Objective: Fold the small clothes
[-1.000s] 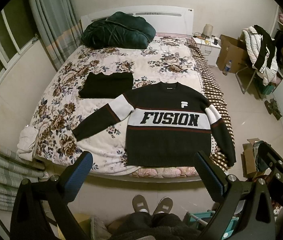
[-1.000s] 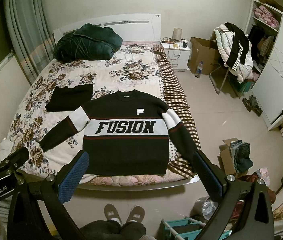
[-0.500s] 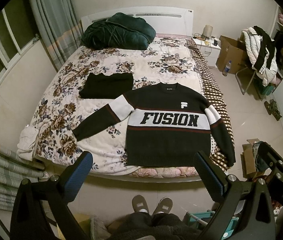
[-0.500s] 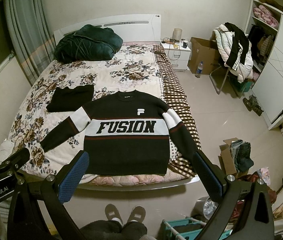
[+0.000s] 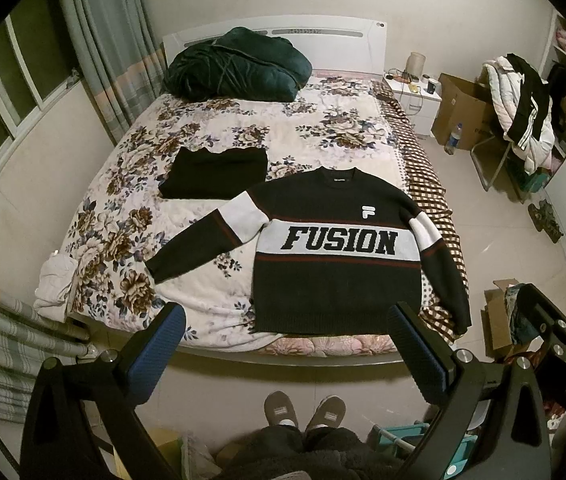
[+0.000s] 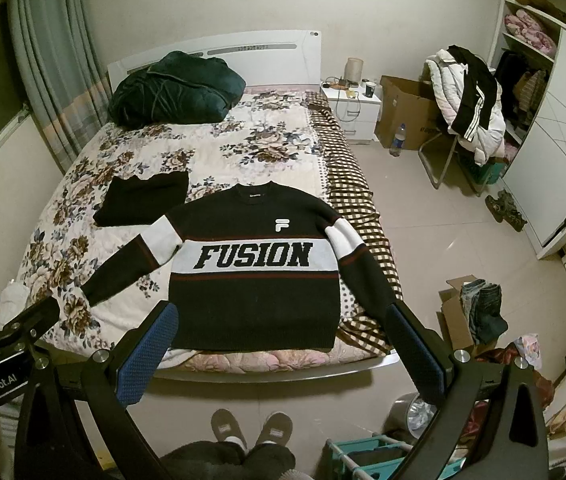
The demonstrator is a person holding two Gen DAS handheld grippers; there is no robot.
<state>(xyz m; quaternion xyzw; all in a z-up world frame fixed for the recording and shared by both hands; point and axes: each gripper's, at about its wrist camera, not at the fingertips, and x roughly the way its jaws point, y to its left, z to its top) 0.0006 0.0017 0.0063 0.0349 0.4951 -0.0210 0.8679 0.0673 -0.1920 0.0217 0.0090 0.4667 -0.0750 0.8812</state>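
Observation:
A black sweater point(image 5: 335, 276) with a white "FUSION" band lies flat, face up, at the foot of the bed, sleeves spread; it also shows in the right wrist view point(image 6: 255, 292). A folded black garment point(image 5: 215, 174) lies behind it to the left, also in the right wrist view point(image 6: 143, 200). My left gripper point(image 5: 287, 354) is open and empty, held well back from the bed. My right gripper point(image 6: 279, 350) is open and empty, also back from the bed. The right gripper shows at the right edge of the left wrist view point(image 5: 555, 328).
The bed point(image 5: 243, 136) has a floral quilt and a dark green duvet bundle point(image 5: 235, 66) at the headboard. A nightstand point(image 6: 353, 110), cardboard boxes point(image 6: 405, 116), a clothes-laden chair point(image 6: 467, 96) and a wardrobe point(image 6: 559, 140) stand right. My slippered feet point(image 5: 303, 410) are on the floor below.

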